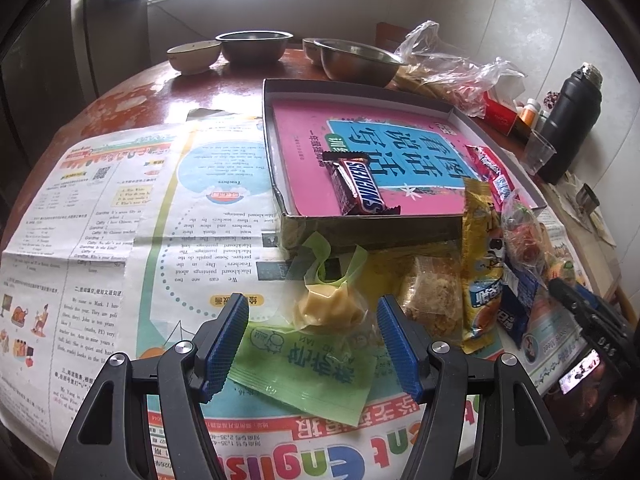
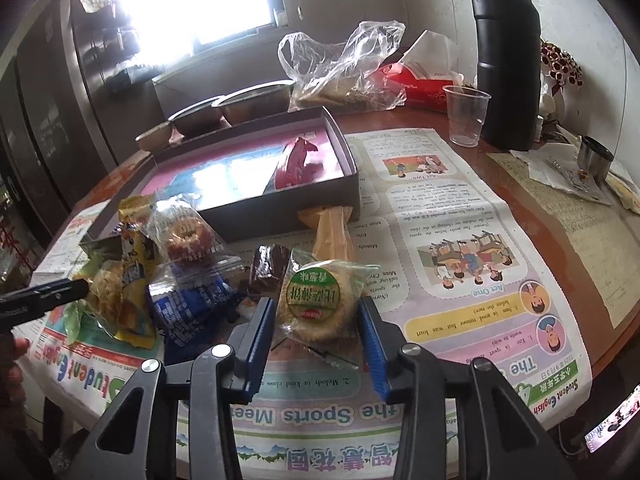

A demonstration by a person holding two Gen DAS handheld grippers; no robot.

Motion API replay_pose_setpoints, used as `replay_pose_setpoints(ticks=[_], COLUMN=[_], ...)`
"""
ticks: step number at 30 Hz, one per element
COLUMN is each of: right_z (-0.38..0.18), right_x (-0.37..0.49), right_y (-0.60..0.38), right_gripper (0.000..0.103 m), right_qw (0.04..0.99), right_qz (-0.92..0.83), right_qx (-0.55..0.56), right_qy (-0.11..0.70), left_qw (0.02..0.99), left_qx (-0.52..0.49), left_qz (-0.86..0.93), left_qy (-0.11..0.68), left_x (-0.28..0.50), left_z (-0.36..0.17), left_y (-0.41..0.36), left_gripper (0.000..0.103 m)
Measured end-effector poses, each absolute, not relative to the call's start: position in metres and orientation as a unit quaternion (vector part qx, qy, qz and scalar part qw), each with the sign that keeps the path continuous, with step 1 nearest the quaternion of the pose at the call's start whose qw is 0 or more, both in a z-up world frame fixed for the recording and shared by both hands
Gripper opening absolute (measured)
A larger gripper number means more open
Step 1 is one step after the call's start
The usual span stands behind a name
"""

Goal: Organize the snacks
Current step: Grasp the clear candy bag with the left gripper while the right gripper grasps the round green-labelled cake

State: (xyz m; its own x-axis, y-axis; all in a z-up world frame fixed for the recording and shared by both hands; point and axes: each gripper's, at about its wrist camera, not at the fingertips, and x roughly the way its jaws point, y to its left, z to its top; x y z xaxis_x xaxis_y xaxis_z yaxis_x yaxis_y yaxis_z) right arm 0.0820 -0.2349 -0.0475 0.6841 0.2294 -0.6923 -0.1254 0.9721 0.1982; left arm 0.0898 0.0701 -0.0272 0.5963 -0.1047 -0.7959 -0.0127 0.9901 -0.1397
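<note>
Two tools show. The left tool [image 1: 313,322] hangs with its blue-padded jaws wide apart over a pale yellow cake in clear and green wrap [image 1: 328,308], the pads clear of it. The right tool [image 2: 316,330] has its jaws narrowed around one round crumbly biscuit in clear wrap with a green label [image 2: 316,300]; the left pad sits against the wrapper, but whether the right pad touches it I cannot tell.

On the round reddish counter [image 1: 160,92], spread with printed newspaper sheets [image 1: 120,220], lies one shallow dark cardboard box [image 1: 276,152] lined with a pink and blue booklet [image 1: 304,128]. Inside the box are two snacks: one brown Snickers bar [image 1: 358,188] and one red and white wrapped bar [image 1: 490,168] against the box's right wall.

Just outside the box's near wall lies a heap of snacks: one tall yellow packet [image 1: 482,264], one clear-wrapped reddish pastry [image 1: 524,240], one blue packet [image 1: 516,296], one clear-wrapped crumbly brown cake [image 1: 434,292] and, in the right wrist view, one dark brown wrapped piece [image 2: 268,268].

At the counter's far edge stand two steel bowls [image 1: 254,46] and two pale ceramic bowls [image 1: 194,56]. To the right are one crumpled clear plastic bag [image 2: 344,64], one clear plastic cup [image 2: 466,114] and one tall black flask [image 2: 506,64]
</note>
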Motion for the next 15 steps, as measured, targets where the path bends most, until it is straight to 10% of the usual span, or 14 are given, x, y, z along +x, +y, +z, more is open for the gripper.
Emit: replay_pose_setpoints(ticks=[12,15], right_z=[-0.040,-0.044], right_x=[0.079,0.082], right_y=[-0.238,-0.237], right_gripper=[0.042,0.041], right_qw=[0.919,0.917], right_qz=[0.098,0.100], right_qx=[0.076,0.075], right_qy=[0.374,0.378], left_qw=[0.895,0.897], left_qx=[-0.064,-0.055], left_qz=[-0.028,-0.023], left_qy=[0.441,0.438], left_x=[0.093,0.092], left_z=[-0.037,-0.037], left_y=[0.065,0.062], left_gripper=[0.064,0.048])
